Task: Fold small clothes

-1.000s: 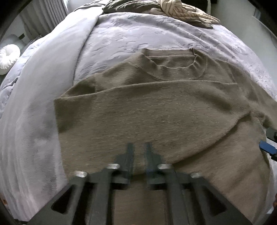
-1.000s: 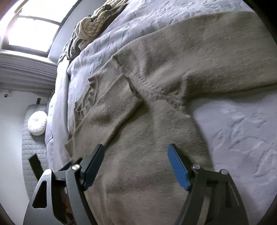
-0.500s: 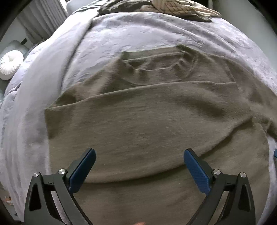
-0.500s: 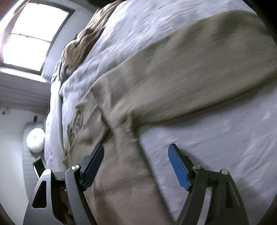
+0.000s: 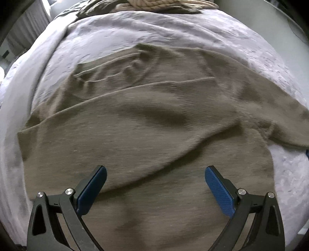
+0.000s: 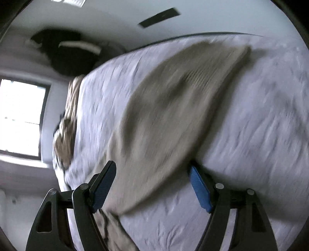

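Observation:
A taupe knit sweater (image 5: 146,135) lies face up on the lilac bed cover (image 5: 108,38), its left sleeve folded across the chest. My left gripper (image 5: 155,173) is open and empty, hovering over the sweater's lower body. My right gripper (image 6: 152,171) is open with its blue pads on either side of the sweater's outstretched right sleeve (image 6: 173,100), near the shoulder end. The sleeve runs away to its cuff at the far right. The right wrist view is blurred by motion.
A pile of beige and olive clothes (image 5: 154,4) lies at the far end of the bed; it also shows in the right wrist view (image 6: 66,127). A bright window (image 6: 19,115) is at the left. The bed edge (image 6: 193,36) runs beyond the sleeve's cuff.
My left gripper opened from shut and let go of the folded sleeve, then drew back. My right gripper swung right from the sweater's body to over the outstretched right sleeve.

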Tool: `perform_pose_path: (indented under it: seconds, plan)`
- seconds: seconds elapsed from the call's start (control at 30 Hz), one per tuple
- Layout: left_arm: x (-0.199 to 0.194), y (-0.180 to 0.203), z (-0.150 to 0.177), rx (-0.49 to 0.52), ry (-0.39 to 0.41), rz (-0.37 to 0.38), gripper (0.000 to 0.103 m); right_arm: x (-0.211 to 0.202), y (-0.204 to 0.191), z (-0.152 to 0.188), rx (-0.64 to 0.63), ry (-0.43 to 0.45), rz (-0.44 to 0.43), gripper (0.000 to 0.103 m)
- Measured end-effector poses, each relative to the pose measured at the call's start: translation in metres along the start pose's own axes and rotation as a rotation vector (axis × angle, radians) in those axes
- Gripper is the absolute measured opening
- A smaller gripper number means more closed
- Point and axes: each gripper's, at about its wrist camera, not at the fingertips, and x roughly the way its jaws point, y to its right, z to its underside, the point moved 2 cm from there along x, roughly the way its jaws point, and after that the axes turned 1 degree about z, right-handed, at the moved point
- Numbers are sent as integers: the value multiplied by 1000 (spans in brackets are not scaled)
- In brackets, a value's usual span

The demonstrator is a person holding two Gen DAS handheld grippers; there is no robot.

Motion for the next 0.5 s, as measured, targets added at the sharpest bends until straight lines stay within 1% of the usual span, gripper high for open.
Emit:
perform_pose_path:
  seconds: [0.17,0.3,0.33,0.37,0.4,0.43,0.47,0.5]
  plan:
    - [1,18,3,9,-14,30,102,4,6,-27,108,35,-52,79]
    - [0,22,7,-11,-26,50,102,8,6,-34,148,28,-93,79]
    - [-1,24,9,-14,-28,51,102,9,5,-33,157,23,-110,74]
    - [0,23,8,-14,-28,51,102,12,4,-34,166,15,-138,54]
    - [-1,23,9,-14,-29,51,102,17,3,-35,181,0,-183,42]
    - [-1,23,10,-15,-29,50,102,20,4,-34,203,-33,-213,23]
    - [-1,22,10,-17,-28,49,102,25,6,-33,218,-54,-235,14]
    - [-2,21,10,-20,-26,47,102,28,6,-30,225,-65,-251,12]
